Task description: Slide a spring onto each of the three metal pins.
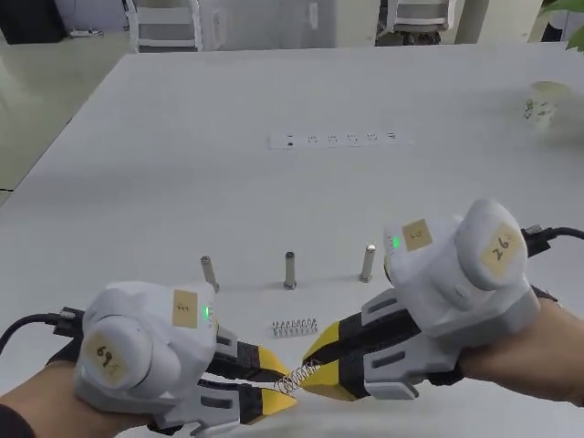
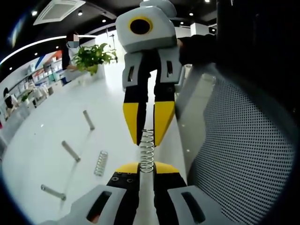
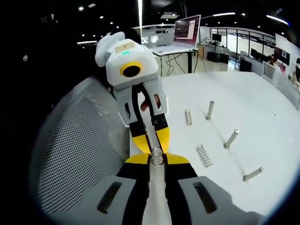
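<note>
Left gripper (image 2: 146,168) and right gripper (image 3: 157,160) clamp one spring (image 1: 299,374), axis tip-to-tip; right gripper view shows two loose springs (image 3: 204,155) (head view, one).

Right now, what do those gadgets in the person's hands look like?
The left claw and right claw each have a pale grey rounded body, black frame, yellow tips, a green light and tan stickers with handwritten numbers. Black cables trail from both.

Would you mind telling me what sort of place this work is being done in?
Most likely an open-plan office or showroom: a large white table with a power strip on it, a mesh office chair, and a laptop on another desk.
</note>
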